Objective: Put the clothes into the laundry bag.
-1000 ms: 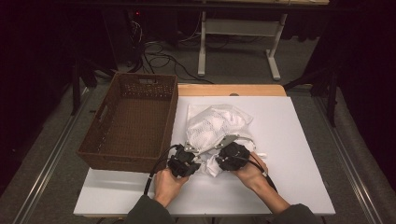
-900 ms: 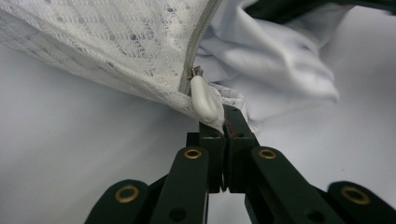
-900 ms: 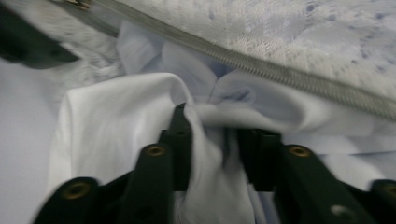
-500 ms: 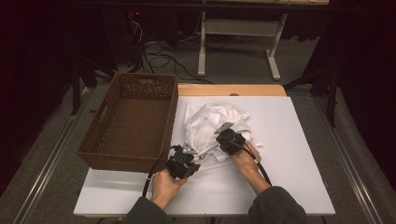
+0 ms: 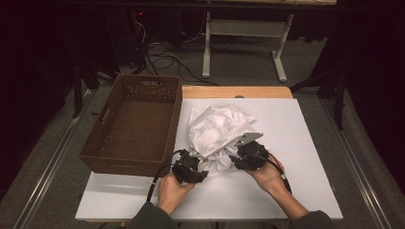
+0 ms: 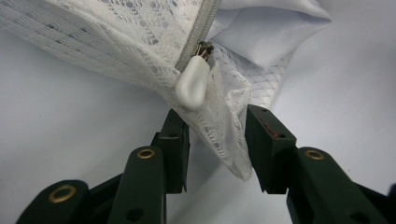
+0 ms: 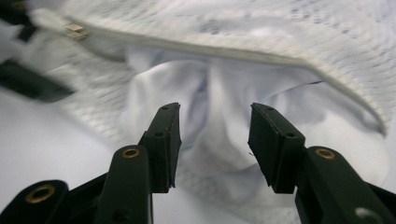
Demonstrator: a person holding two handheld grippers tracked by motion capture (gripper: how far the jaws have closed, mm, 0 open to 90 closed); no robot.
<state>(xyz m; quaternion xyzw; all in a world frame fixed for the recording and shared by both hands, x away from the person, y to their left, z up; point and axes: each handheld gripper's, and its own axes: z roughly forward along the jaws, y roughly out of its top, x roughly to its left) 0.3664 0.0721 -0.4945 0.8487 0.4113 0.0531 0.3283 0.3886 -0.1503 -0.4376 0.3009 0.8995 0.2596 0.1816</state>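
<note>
A white mesh laundry bag (image 5: 219,129) lies on the white table (image 5: 305,143), just to the right of a brown woven basket (image 5: 136,126). White cloth (image 7: 219,116) is inside the bag and shows at its open mouth near the person.

The left gripper (image 5: 197,160) is at the near left corner of the bag. Its fingers (image 6: 175,140) have just been opening; they now stand apart, and a corner of the mesh hangs between them without being pressed. The white zipper pull (image 6: 192,84) hangs just above the left finger.

The right gripper (image 5: 241,155) is at the near right side of the bag. Its fingers (image 7: 163,135) have also just been opening and are apart, pointing at the white cloth under the zipper edge (image 7: 224,49), and they hold nothing.
</note>
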